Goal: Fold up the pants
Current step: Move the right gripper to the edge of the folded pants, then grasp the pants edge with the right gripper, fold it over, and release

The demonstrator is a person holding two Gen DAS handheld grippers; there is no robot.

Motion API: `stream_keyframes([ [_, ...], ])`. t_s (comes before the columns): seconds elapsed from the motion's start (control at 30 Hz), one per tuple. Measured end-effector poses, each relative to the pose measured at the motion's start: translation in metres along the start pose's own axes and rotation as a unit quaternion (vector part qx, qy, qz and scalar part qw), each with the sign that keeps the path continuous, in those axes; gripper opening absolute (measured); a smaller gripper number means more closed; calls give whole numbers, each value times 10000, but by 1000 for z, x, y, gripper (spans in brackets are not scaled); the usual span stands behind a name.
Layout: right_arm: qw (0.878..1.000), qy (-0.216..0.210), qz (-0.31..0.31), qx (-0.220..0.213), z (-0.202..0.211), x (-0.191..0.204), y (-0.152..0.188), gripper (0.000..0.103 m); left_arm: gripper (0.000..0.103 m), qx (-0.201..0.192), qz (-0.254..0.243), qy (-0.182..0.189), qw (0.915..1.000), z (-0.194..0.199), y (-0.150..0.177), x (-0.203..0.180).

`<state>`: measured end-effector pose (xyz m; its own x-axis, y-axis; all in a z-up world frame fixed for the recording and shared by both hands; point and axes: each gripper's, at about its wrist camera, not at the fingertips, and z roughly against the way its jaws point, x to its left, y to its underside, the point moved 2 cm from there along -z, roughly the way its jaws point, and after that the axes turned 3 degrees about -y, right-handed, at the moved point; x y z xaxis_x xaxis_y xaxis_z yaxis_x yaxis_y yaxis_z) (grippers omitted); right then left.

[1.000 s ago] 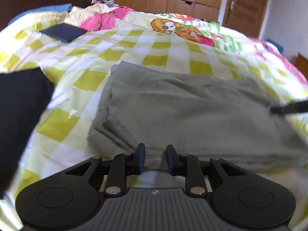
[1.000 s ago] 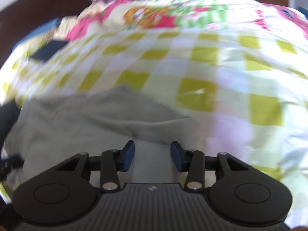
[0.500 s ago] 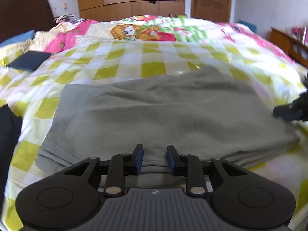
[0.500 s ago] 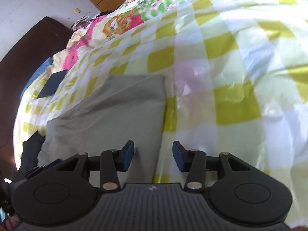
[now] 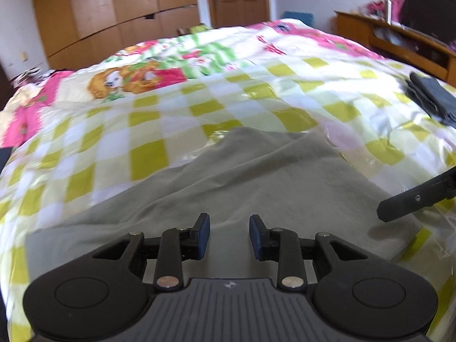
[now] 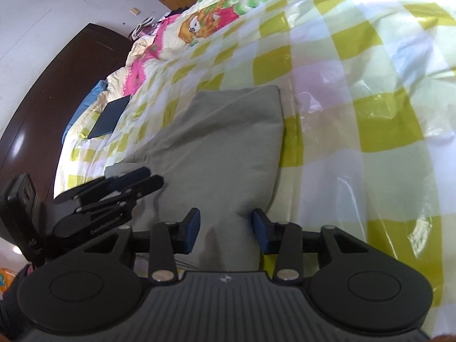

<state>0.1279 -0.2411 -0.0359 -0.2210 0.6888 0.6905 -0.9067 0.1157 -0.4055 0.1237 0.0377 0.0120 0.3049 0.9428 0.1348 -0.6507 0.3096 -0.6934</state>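
Grey pants (image 5: 256,182) lie folded in a flat stack on the checked bedspread. My left gripper (image 5: 229,235) is open and empty, just above their near edge. My right gripper (image 6: 225,232) is open, its fingers astride the near right corner of the pants (image 6: 225,154), with cloth between them but not pinched. The left gripper also shows in the right wrist view (image 6: 136,182), over the left part of the pants. A finger (image 5: 416,199) of the right gripper shows at the right of the left wrist view.
The yellow-and-white checked bedspread (image 5: 148,131) covers the bed. A folded dark garment (image 5: 433,97) lies at the far right. A dark flat book (image 6: 109,116) lies near the pillows. A dark headboard (image 6: 42,108) and a wooden wardrobe (image 5: 114,14) stand behind.
Both grippers have swung their views to the right and closer to the pants. The right gripper has come down onto the near right corner. Both jaws stay open.
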Motion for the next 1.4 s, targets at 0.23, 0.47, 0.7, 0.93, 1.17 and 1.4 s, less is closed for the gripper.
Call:
stream_keyframes([
  [0.23, 9990, -323, -279, 122, 0, -13, 4, 42, 46, 238, -992, 57, 9948, -51, -32, -20],
  [0.47, 9980, -473, -377, 196, 1, -18, 2, 42, 48, 40, -275, -317, 9991, -65, -45, 6],
  [0.7, 9973, -455, -518, 250, -2, -18, 2, 9, 49, -89, -448, 249, 9986, -29, -40, -3],
  [0.93, 9990, -236, -338, 167, -4, -11, -10, 26, 49, -116, -590, 13, 9982, 5, -6, 18],
  [1.17, 9969, -212, -639, -394, -30, -13, -21, 35, 49, -499, 265, -506, 9971, -4, 29, 33],
  [1.4, 9947, -366, -757, -584, -49, -10, -29, 30, 49, -861, 491, -1576, 9825, -19, 15, 27],
])
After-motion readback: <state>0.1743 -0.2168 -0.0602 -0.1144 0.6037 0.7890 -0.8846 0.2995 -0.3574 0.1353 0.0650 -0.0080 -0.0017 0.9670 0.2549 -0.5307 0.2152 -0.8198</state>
